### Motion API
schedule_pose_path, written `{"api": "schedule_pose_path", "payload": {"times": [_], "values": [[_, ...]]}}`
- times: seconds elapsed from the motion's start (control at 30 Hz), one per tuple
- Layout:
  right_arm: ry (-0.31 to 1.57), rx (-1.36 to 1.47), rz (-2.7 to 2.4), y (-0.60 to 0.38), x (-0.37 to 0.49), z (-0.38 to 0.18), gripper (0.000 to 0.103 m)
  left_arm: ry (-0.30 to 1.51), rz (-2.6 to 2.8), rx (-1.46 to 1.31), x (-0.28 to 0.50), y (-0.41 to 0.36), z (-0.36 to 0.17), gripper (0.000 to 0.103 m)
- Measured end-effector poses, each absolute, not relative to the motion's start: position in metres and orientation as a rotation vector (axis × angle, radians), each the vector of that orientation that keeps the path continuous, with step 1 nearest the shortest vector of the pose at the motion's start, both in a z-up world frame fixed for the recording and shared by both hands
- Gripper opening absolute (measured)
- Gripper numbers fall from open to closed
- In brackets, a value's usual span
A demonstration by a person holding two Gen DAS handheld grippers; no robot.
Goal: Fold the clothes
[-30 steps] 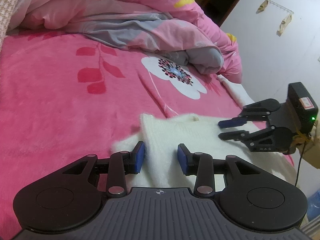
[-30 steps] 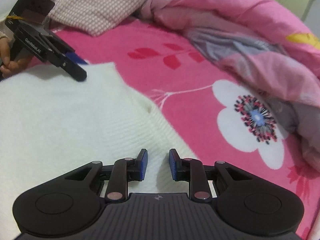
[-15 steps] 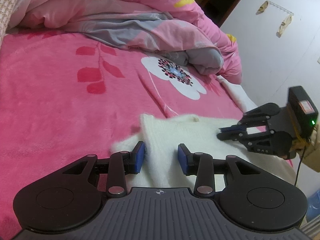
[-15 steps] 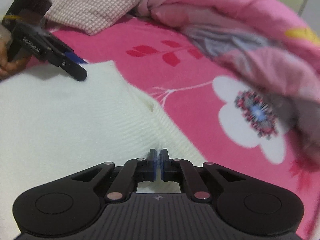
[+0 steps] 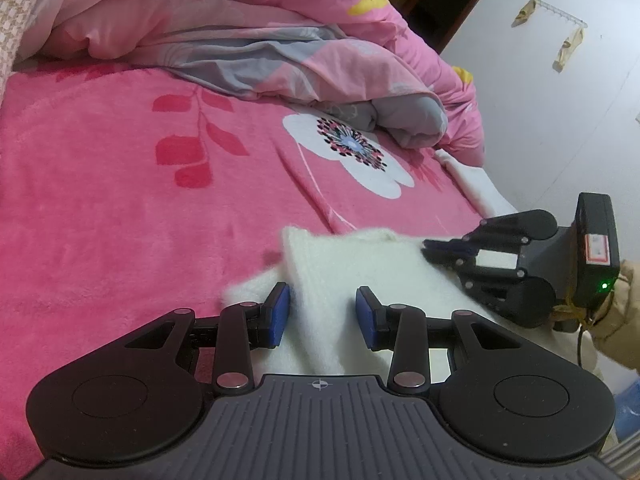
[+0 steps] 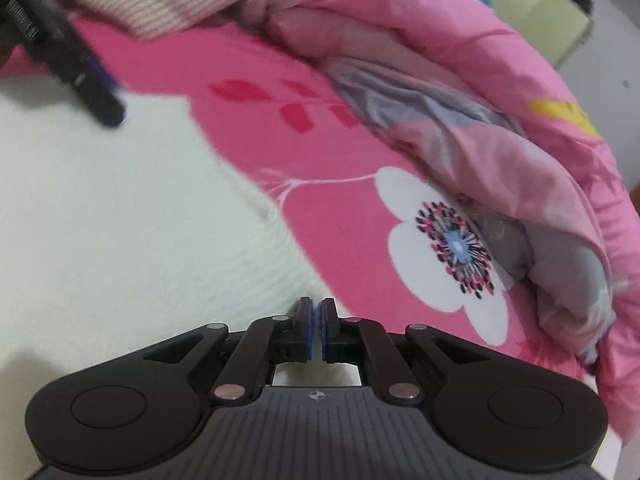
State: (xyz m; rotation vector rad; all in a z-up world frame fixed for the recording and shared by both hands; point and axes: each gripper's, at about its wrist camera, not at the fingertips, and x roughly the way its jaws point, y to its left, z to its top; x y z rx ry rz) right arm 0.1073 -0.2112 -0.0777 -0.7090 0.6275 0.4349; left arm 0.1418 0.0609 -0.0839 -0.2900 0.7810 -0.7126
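**White knit on the pink bed, one edge pinched**

The white sweater (image 5: 360,264) lies flat at the lower middle of my left view, on the pink blanket (image 5: 120,200). Its long axis runs from the lower left toward the right edge of the frame, where a narrow white part (image 5: 476,184) trails on toward the upper right. In my right view it fills the whole left half. It is a thick, cream-white ribbed knit with a fuzzy edge, doubled over near my left claw.

My left gripper (image 5: 322,312) stands partly open, pads on either side of a raised fold of the knit; I cannot tell whether they press it. My right gripper (image 6: 316,330) is nearly closed, its jaws just starting to part, with a thin bit of the sweater's edge between the blue pads. A rumpled pink and grey quilt (image 6: 480,120) is heaped across the upper right.
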Motion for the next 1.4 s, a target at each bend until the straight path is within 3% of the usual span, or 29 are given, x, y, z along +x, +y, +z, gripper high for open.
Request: {"api": "schedule_pose_path", "payload": {"times": [0.07,0.13,0.37,0.77,1.1,1.27,1.4], "values": [[0.616,-0.619,0.405,-0.223,0.108,-0.060,0.029,0.782,-0.714,-0.293,0.142,0.061,-0.084,0.038],[0.583,-0.526,0.347,-0.245,0.105,-0.036,0.035,0.782,-0.713,-0.291,0.142,0.061,-0.084,0.038],[0.467,-0.250,0.102,-0.355,0.064,0.030,0.039,0.778,-0.705,-0.273,0.140,0.058,-0.082,0.038],[0.678,-0.214,0.090,-0.374,0.059,-0.023,0.039,0.777,-0.703,-0.269,0.140,0.056,-0.083,0.038],[0.755,0.155,0.094,-0.415,0.082,-0.046,0.038,0.766,-0.701,-0.304,0.145,0.056,-0.086,0.038],[0.692,0.191,0.095,-0.420,0.072,-0.048,0.016,0.721,-0.688,-0.273,0.143,0.050,-0.086,0.037],[0.644,0.177,0.089,-0.418,0.066,-0.045,0.012,0.693,-0.676,-0.250,0.143,0.046,-0.086,0.035]]}}
